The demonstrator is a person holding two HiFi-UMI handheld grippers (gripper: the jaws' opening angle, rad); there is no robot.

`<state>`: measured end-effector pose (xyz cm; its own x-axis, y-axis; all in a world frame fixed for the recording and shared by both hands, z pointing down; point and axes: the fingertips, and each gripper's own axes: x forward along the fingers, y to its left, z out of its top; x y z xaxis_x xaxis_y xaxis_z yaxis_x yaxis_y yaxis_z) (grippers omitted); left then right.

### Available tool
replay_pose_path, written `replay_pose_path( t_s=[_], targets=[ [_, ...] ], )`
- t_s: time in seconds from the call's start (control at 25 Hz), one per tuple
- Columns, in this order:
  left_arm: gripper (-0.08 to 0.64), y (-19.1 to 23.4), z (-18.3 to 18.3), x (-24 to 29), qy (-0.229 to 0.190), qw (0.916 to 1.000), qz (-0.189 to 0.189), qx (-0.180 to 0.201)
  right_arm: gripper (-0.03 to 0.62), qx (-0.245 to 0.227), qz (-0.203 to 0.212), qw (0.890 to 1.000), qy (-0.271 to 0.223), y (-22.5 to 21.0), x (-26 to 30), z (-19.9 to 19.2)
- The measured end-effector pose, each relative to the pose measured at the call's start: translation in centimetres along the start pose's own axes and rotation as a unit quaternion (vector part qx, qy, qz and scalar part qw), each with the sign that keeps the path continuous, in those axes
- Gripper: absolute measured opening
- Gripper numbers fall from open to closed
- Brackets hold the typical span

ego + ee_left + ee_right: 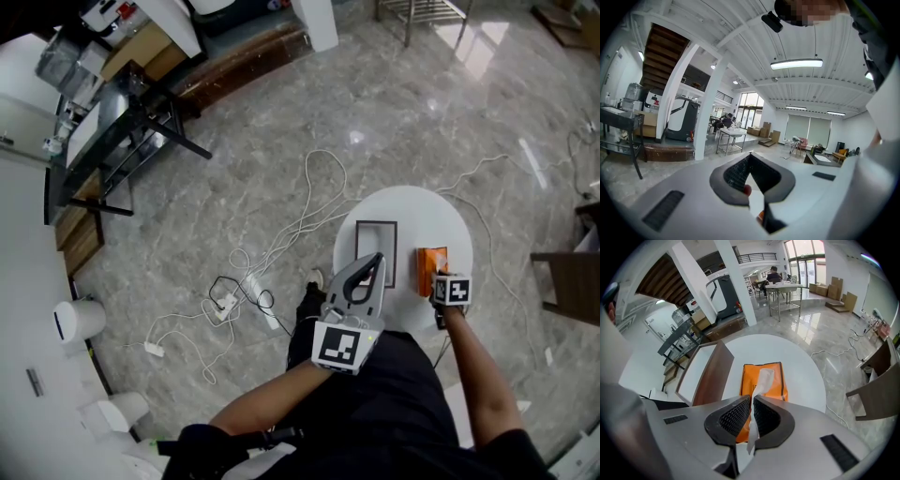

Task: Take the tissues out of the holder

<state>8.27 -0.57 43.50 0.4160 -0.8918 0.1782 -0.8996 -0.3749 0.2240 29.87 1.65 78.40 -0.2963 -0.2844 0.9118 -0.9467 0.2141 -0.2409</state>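
An orange tissue holder [432, 266] lies on the round white table [403, 211]. In the right gripper view the holder [763, 376] sits just past the jaws, and a white tissue [763, 379] rises from its slot as a twisted strip. My right gripper [752, 414] is shut on that strip, with the loose end hanging below the pads. From the head camera, the right gripper [441, 283] stands right over the holder's near end. My left gripper [378, 259] is held up near the table's near edge. It points out into the room [750, 157] with its tips together, holding nothing.
A dark-framed rectangular tray [376, 251] lies on the table left of the holder. White cables and a power strip [253, 292] trail over the marble floor to the left. A dark chair [568, 281] stands to the right, and a black-legged desk [122, 127] at the far left.
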Motion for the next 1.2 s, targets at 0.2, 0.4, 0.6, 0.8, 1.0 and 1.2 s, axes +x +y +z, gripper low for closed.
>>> replay_pose_path(
  t_s=[0.2, 0.4, 0.6, 0.8, 1.0, 1.2],
  targets=[
    [-0.001, 0.0, 0.2, -0.4, -0.004, 1.0000, -0.003, 0.002, 0.022, -0.029, -0.022, 0.999, -0.005, -0.1, -0.3, 0.2],
    [-0.001, -0.8, 0.7, -0.6, -0.012, 0.9995, -0.019, 0.022, 0.100, -0.006, -0.013, 1.000, -0.014, 0.8, -0.7, 0.7],
    [0.000, -0.4, 0.8, -0.8, -0.015, 0.9996, -0.021, 0.015, 0.127, 0.003, -0.019, 1.000, -0.022, 1.3, -1.3, 0.9],
    [0.000, -0.7, 1.2, -0.7, -0.022, 0.9988, -0.037, 0.025, 0.127, 0.012, -0.007, 0.999, -0.039, 2.4, -2.4, 1.7],
    [0.000, -0.1, 1.4, -0.7, -0.019, 0.9989, -0.041, 0.012, 0.127, 0.011, -0.018, 0.998, -0.057, 2.8, -3.8, 2.5],
    [-0.001, 0.6, 1.4, -0.6, -0.014, 0.9987, -0.049, 0.001, 0.127, 0.020, -0.007, 0.997, -0.079, 4.6, -5.1, 3.7]
  ],
)
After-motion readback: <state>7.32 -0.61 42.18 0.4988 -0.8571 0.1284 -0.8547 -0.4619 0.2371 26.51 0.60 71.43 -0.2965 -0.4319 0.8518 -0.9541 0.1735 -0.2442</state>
